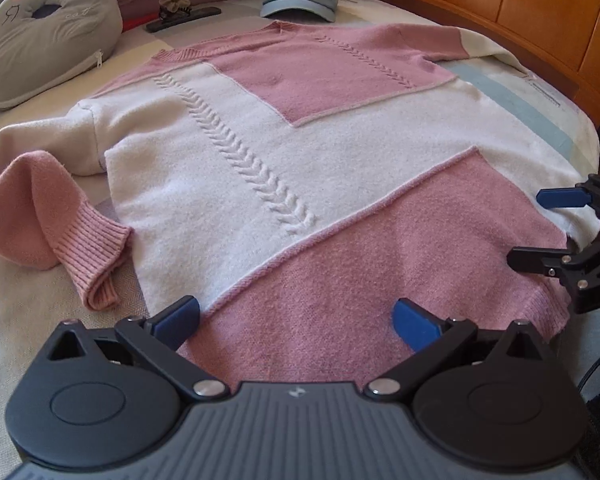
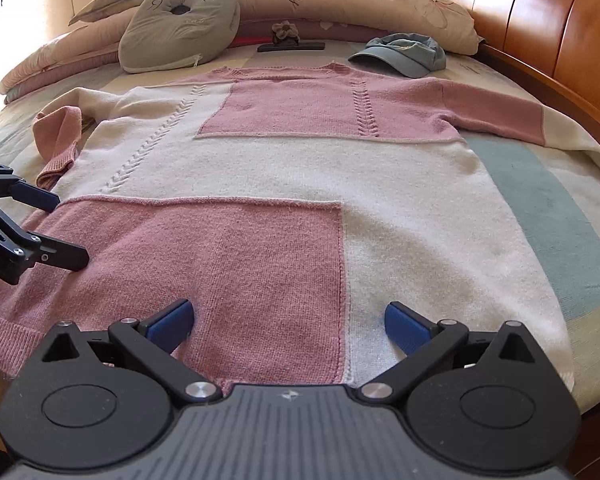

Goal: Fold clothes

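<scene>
A pink and white knit sweater lies flat and spread out on the bed, neck towards the far pillows; it also shows in the right wrist view. Its left sleeve is bent back on itself with the pink ribbed cuff up; the right sleeve stretches out towards the headboard. My left gripper is open over the pink hem area near the left corner. My right gripper is open over the hem where pink meets white. Each gripper shows in the other's view, open: the right, the left.
A grey cat cushion and long pillows lie at the far end. A blue cap and a dark hair clip sit just beyond the sweater's neck. A wooden headboard runs along the right.
</scene>
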`<state>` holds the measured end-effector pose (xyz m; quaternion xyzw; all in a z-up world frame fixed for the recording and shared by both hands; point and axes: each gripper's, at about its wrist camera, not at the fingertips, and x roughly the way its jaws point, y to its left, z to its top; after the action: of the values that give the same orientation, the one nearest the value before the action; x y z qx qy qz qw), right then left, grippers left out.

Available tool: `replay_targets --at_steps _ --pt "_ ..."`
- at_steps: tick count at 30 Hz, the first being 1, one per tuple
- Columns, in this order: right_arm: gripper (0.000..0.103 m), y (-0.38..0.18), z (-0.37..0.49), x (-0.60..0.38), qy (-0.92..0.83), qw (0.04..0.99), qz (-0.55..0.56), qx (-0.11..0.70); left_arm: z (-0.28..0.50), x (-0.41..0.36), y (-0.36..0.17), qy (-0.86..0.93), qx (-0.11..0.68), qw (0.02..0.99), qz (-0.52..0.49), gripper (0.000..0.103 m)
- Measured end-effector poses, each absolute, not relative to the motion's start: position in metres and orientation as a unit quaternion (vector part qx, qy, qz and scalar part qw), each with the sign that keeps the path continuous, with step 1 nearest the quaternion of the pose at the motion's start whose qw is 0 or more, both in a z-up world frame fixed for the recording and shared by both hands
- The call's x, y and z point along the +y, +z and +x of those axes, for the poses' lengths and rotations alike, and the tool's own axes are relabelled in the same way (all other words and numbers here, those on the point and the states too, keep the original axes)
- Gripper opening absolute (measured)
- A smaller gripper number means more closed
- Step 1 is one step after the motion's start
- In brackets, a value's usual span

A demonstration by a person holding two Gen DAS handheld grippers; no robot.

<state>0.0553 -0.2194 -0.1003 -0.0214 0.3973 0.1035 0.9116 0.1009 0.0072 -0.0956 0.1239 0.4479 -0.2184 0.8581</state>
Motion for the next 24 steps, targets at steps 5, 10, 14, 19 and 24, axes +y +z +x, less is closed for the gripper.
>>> replay_targets --at_steps 5,10,14,19,24 --pt "0.103 -0.101 0.058 -0.216 0.098 0.91 -0.029 0.402 0.102 0.018 -0.085 -0.222 0.438 0.862 0.125 0.102" --pt "0.103 -0.101 0.058 -0.215 0.097 0.91 -0.028 0.403 0.131 0.024 -0.048 -0.217 0.388 0.887 0.127 0.102" --pt "0.103 -0.101 0.059 -0.215 0.095 0.909 -0.028 0.404 0.183 0.028 -0.033 -0.19 0.375 0.9 0.117 0.102" --pt "0.103 -0.1 0.059 -0.215 0.094 0.909 -0.027 0.405 0.249 0.05 -0.06 -0.144 0.441 0.885 0.044 0.102" --pt "0.103 -0.1 0.057 -0.218 0.097 0.909 -0.027 0.406 0.242 0.074 -0.093 -0.107 0.488 0.866 0.037 0.102"
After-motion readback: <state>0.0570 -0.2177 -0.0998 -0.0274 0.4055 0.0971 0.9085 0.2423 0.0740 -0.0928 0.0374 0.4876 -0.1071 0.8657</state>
